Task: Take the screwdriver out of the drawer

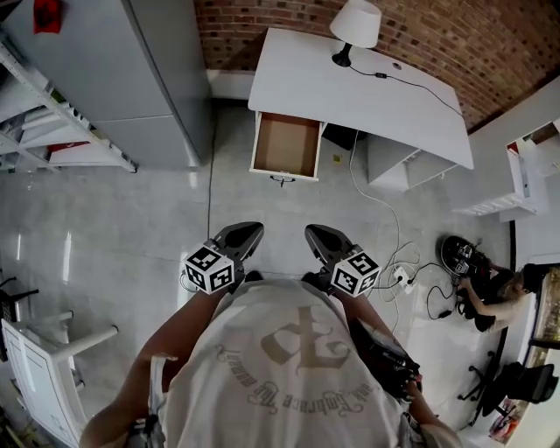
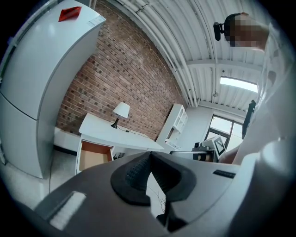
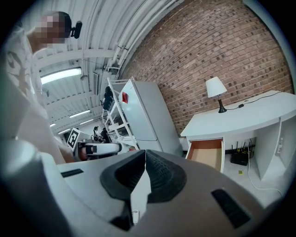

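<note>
The open drawer (image 1: 285, 145) hangs out of the white desk (image 1: 367, 92) at the far end of the floor; its brown inside looks bare, and no screwdriver shows in any view. My left gripper (image 1: 248, 233) and right gripper (image 1: 317, 234) are held side by side close to the person's chest, well short of the drawer. Both are shut with nothing between the jaws. In the left gripper view the jaws (image 2: 150, 155) meet at the tips, with the drawer (image 2: 95, 155) far off to the left. In the right gripper view the jaws (image 3: 144, 155) are also together, the drawer (image 3: 207, 154) to the right.
A white lamp (image 1: 357, 26) stands on the desk by the brick wall. A grey fridge (image 1: 153, 70) and white shelving (image 1: 52, 114) are at the left. Cables and a power strip (image 1: 398, 276) lie on the floor at the right. A white chair (image 1: 39, 363) is at the lower left.
</note>
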Demonstrator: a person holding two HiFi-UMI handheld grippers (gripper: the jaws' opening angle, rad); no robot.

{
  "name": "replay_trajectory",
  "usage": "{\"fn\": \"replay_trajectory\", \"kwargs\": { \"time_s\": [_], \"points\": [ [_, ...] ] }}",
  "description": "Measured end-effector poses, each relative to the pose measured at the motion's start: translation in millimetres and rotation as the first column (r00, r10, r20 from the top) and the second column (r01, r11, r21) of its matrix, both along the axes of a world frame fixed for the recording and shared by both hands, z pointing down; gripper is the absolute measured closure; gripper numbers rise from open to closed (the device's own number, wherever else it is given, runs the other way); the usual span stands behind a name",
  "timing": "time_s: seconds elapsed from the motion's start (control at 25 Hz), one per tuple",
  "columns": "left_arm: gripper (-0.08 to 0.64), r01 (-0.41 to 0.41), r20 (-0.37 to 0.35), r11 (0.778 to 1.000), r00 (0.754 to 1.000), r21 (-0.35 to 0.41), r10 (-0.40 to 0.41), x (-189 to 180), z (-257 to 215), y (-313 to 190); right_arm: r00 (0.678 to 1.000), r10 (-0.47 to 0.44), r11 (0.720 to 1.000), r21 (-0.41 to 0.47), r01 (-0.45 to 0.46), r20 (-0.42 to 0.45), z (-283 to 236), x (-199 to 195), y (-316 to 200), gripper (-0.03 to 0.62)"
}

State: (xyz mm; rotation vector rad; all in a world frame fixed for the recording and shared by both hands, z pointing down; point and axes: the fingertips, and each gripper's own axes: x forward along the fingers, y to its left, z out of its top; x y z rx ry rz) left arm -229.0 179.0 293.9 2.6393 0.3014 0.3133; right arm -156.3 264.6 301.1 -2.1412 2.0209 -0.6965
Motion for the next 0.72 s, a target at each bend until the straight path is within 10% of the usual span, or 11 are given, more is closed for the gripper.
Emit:
{"fn": "replay_trajectory", "kwargs": {
  "time_s": [0.72],
  "points": [
    [0.554, 0.071, 0.044, 0.997, 0.997, -0.011, -0.070, -29, 19, -41, 0.996, 0.086, 0.993, -0.079, -0.089, -0.034, 19, 11, -31, 0.586]
  ]
}}
